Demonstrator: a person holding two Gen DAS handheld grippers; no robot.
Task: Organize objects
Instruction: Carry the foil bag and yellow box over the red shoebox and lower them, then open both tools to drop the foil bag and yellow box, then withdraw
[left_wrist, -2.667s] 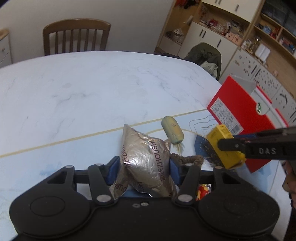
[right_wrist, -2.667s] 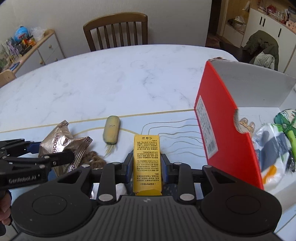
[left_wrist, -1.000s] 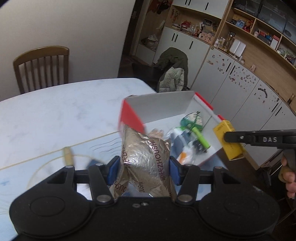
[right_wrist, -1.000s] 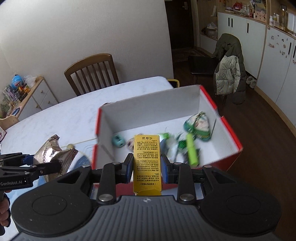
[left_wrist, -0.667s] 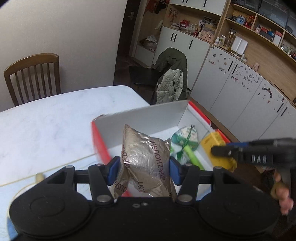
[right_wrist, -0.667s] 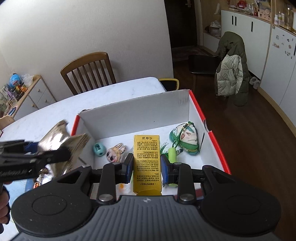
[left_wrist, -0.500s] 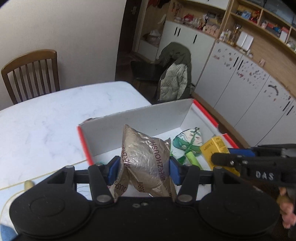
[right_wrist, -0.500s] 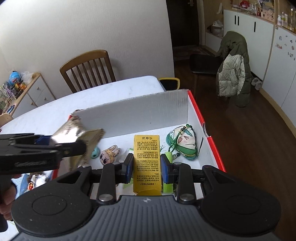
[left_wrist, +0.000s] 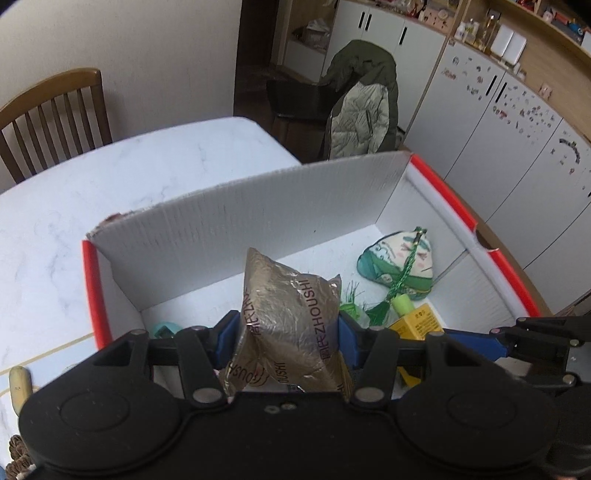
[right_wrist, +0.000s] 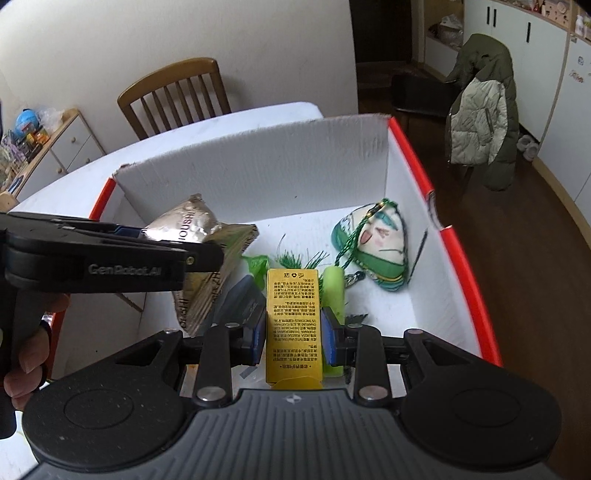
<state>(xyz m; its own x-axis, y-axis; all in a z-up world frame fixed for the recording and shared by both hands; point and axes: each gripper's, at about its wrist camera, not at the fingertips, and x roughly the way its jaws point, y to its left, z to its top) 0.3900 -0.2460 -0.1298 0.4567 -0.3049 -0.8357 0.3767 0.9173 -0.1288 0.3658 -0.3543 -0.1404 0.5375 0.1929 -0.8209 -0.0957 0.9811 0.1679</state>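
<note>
My left gripper (left_wrist: 288, 328) is shut on a crinkled foil snack bag (left_wrist: 291, 317), held above the open red-and-white box (left_wrist: 236, 206). In the right wrist view the same foil bag (right_wrist: 195, 236) hangs over the box's left half. My right gripper (right_wrist: 293, 332) is shut on a yellow carton (right_wrist: 293, 325), held low inside the box (right_wrist: 258, 166). The carton's corner (left_wrist: 419, 325) shows in the left wrist view, behind my left gripper's right finger. In the box lie a green-and-white pouch with a tassel (right_wrist: 376, 247), a green tube (right_wrist: 334, 291) and a teal piece (left_wrist: 164, 328).
The box stands at the right end of a white marble table (left_wrist: 110, 170). A wooden chair (right_wrist: 173, 96) is at the far side, and a jacket hangs on another chair (left_wrist: 362, 99) beyond the table. A beige oblong thing (left_wrist: 18, 384) lies on the table left of the box.
Both grippers have carried their loads from the table rightwards and now hold them over and inside the box. The yellow carton has dropped lower among the box's contents.
</note>
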